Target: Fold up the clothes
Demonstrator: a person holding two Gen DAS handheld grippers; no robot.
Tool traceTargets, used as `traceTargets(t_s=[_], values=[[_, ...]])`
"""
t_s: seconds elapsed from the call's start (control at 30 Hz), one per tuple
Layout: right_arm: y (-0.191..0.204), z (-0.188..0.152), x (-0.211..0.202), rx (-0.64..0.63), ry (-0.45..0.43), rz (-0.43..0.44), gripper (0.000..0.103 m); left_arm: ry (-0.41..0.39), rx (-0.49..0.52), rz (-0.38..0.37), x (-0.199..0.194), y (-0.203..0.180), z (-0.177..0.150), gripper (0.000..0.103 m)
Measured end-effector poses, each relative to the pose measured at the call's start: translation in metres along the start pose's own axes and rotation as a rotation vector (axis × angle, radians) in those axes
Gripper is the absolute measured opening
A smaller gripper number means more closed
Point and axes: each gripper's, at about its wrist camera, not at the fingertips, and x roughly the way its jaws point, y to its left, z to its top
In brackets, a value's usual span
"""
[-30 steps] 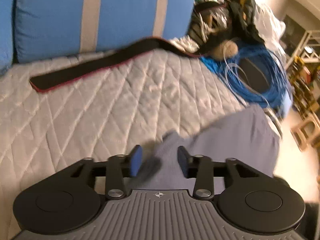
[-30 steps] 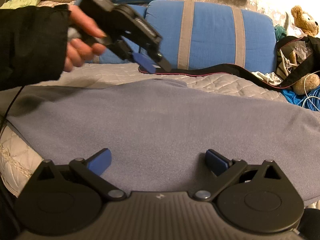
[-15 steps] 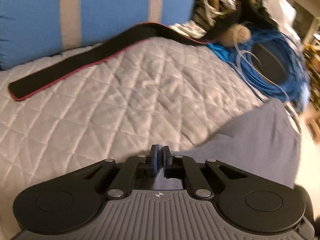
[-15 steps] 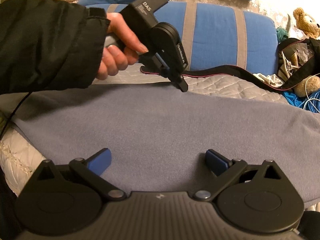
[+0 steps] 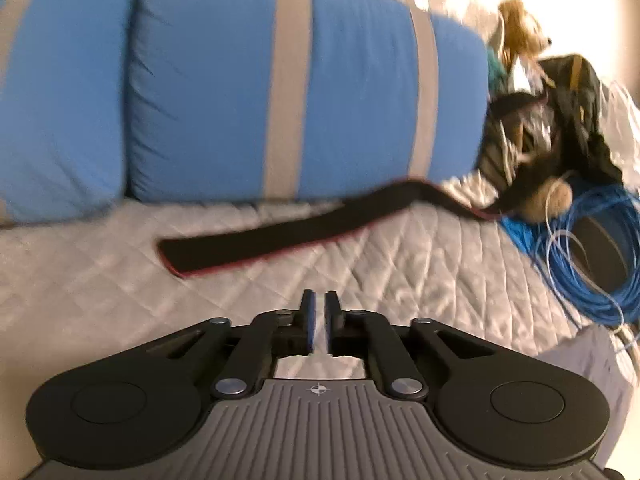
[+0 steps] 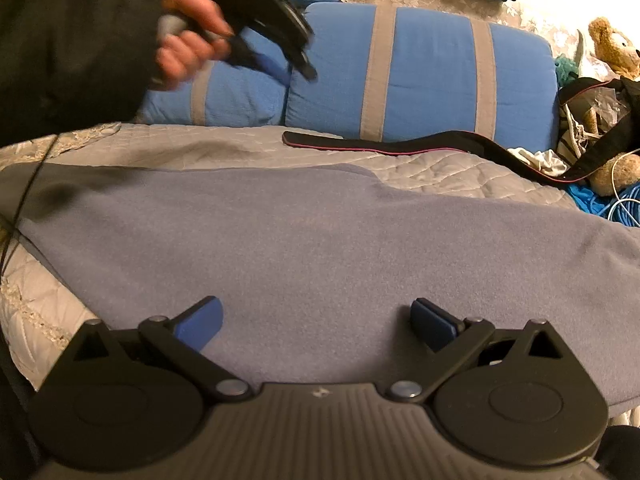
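Observation:
A blue-grey fleece garment (image 6: 320, 240) lies spread flat across the quilted bed (image 6: 440, 176). Only its corner (image 5: 592, 356) shows at the lower right of the left wrist view. My right gripper (image 6: 316, 320) hovers low over the near part of the garment, jaws wide open, nothing between the blue pads (image 6: 200, 322). A hand in a black sleeve (image 6: 72, 48) holds my left gripper (image 6: 280, 52) in the air above the bed's far left, blurred. In its own view the left gripper (image 5: 320, 320) has its fingers almost together with only quilt showing behind the narrow gap.
Blue pillows with grey stripes (image 6: 420, 76) line the back of the bed. A black strap with a red edge (image 6: 400, 146) lies in front of them. At the right are a black bag (image 5: 560, 120), a teddy bear (image 6: 612, 44) and a coil of blue cable (image 5: 592, 264).
The left gripper closed at the garment's far edge, then rose away from it toward the pillows with nothing in it. The right gripper stayed open in place.

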Motion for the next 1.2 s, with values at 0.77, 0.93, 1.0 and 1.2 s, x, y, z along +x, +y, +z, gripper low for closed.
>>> traceTargets(t_s=[0.77, 0.93, 1.0, 1.2], values=[[0.012, 0.003, 0.003, 0.016, 0.018, -0.090, 0.103, -0.058, -0.269, 0.230, -0.293, 0.207, -0.109, 0.073], [0.013, 0.002, 0.003, 0.015, 0.009, -0.097, 0.103, -0.127, -0.522, 0.226, -0.320, 0.265, -0.159, 0.073], [0.013, 0.002, 0.004, 0.014, 0.007, -0.099, 0.103, -0.149, -0.616, 0.232, -0.326, 0.286, -0.180, 0.073], [0.014, 0.001, 0.005, 0.014, 0.002, -0.102, 0.103, -0.231, -0.909, 0.190, -0.334, 0.333, -0.244, 0.073]])
